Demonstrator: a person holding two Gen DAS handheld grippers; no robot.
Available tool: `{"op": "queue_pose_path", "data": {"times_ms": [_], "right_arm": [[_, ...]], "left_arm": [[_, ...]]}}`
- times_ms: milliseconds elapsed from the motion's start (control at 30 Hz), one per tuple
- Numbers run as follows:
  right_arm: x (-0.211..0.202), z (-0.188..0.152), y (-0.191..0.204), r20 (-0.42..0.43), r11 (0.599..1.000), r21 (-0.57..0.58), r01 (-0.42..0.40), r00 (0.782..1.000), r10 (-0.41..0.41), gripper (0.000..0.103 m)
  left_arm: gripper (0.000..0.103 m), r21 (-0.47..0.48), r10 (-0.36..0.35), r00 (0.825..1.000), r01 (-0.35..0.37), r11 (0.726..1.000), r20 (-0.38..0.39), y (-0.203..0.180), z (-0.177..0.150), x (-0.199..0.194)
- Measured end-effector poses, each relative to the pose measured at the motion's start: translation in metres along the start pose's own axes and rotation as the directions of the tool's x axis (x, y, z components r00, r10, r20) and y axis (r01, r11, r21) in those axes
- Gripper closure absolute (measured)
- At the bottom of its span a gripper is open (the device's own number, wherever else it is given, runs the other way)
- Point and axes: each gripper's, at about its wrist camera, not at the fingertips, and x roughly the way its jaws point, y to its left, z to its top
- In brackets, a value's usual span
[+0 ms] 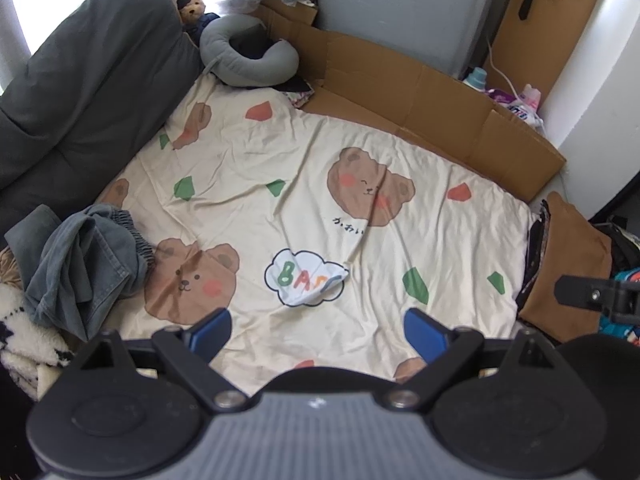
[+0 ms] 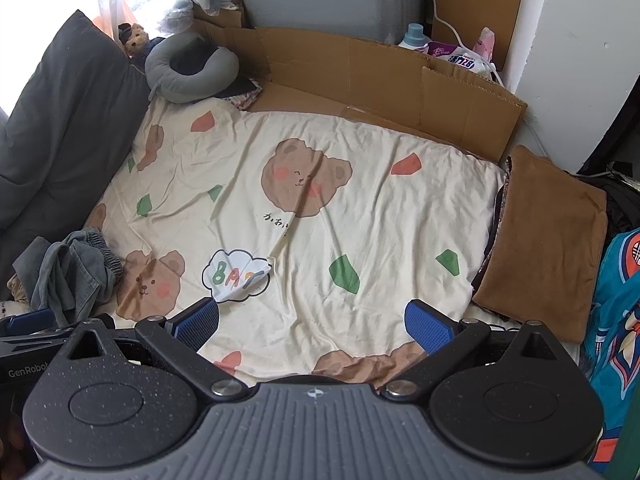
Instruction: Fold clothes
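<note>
A crumpled grey-blue denim garment (image 1: 84, 264) lies in a heap at the left edge of the cream bear-print bedsheet (image 1: 280, 200); the right wrist view shows the garment (image 2: 76, 276) too, left of the sheet (image 2: 360, 216). A folded brown garment (image 2: 548, 236) rests at the sheet's right edge, also seen as the brown garment (image 1: 568, 264). My left gripper (image 1: 318, 330) hovers above the near part of the sheet, open, with nothing between its blue pads. My right gripper (image 2: 314, 322) hangs likewise, open and empty. Part of the right gripper (image 1: 600, 296) shows at the left view's right edge.
A dark grey cushion (image 1: 80, 92) lines the left side. A grey neck pillow (image 1: 244, 56) and a small teddy bear (image 1: 192, 8) sit at the far left corner. Flattened cardboard (image 1: 420, 104) borders the far side, with detergent bottles (image 2: 448, 48) behind. A teal printed cloth (image 2: 620, 320) lies right.
</note>
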Motion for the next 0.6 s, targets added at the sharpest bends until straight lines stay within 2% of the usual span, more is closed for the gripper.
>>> {"op": "queue_pose_path", "data": {"times_ms": [600], "right_arm": [[-0.002, -0.001, -0.001, 0.002, 1.0, 0.003, 0.011, 1.0, -0.011, 0.001]], "left_arm": [[0.009, 0.001, -0.007, 1.0, 0.007, 1.0, 0.002, -0.012, -0.001, 0.002]]}}
